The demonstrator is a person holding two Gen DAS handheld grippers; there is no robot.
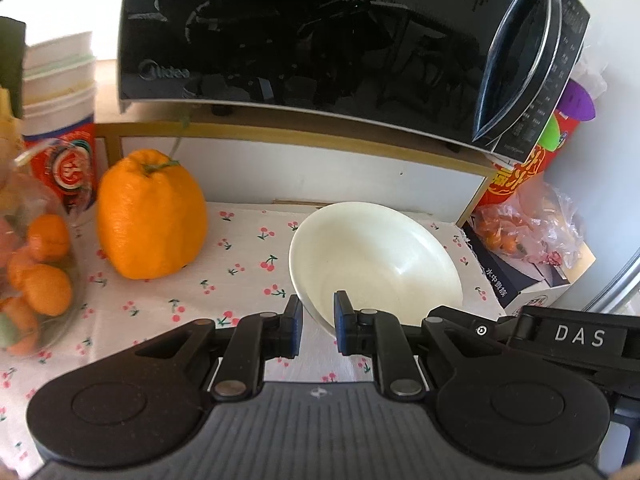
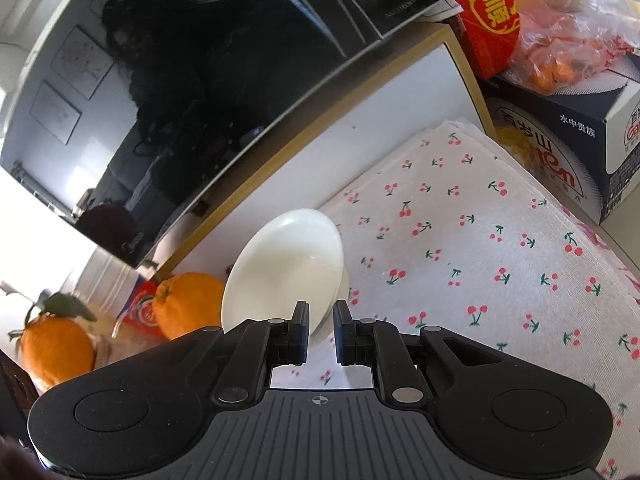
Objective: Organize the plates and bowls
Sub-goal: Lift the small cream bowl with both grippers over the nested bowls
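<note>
From my left wrist, my left claw (image 1: 318, 322) is clamped on the near rim of a white bowl (image 1: 380, 256), which sits tilted at about one o'clock over the cherry-print cloth (image 1: 240, 264). A big orange (image 1: 150, 216) stands at ten o'clock, under the microwave (image 1: 300, 40).

From my right wrist, my right claw (image 2: 321, 330) pinches the near edge of a small white dish (image 2: 284, 268), tipped up at eleven o'clock above the cloth.

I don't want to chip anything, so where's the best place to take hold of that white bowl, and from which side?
Take the white bowl by its thin rim, one pad inside and one outside, coming from the near edge where nothing crowds it. The left gripper and right gripper each already pinch that rim, probably firmly enough for a lift.
</note>
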